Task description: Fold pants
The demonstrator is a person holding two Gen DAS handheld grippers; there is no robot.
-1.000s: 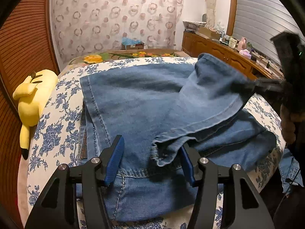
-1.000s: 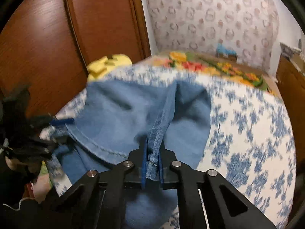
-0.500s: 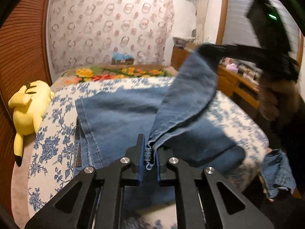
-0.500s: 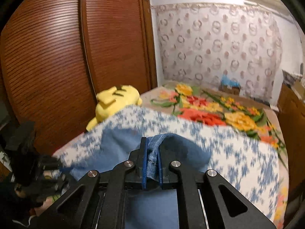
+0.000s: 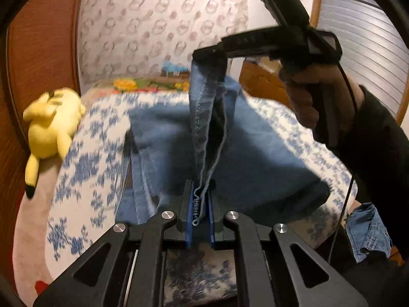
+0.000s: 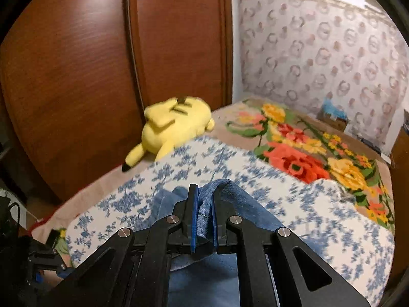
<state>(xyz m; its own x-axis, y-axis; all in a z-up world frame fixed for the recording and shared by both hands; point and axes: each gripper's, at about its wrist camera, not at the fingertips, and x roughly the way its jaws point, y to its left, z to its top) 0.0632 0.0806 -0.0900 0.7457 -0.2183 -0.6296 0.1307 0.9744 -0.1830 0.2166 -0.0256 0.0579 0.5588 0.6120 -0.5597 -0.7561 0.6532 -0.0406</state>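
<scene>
Blue denim pants (image 5: 255, 158) lie on a white cloth with blue flowers (image 5: 84, 168) spread over the bed. My left gripper (image 5: 199, 204) is shut on the hem of one leg end near the bed's front edge. My right gripper (image 5: 208, 53) shows in the left wrist view, held by a hand (image 5: 314, 94) in a dark sleeve, shut on the other corner of the same leg end and lifted high, so the hem hangs stretched between the two. In the right wrist view my right gripper (image 6: 204, 212) pinches a fold of denim (image 6: 205, 204) above the pants (image 6: 245, 209).
A yellow plush toy (image 5: 51, 125) lies at the bed's left edge by the wooden wardrobe (image 6: 76, 64). A floral blanket (image 6: 306, 153) covers the far part of the bed. Another blue garment (image 5: 368, 232) hangs at the right. A wooden dresser (image 5: 258, 81) stands beyond.
My left gripper went from open to shut on the hem. My right gripper rose with its corner of the leg, lifting the denim off the bed.
</scene>
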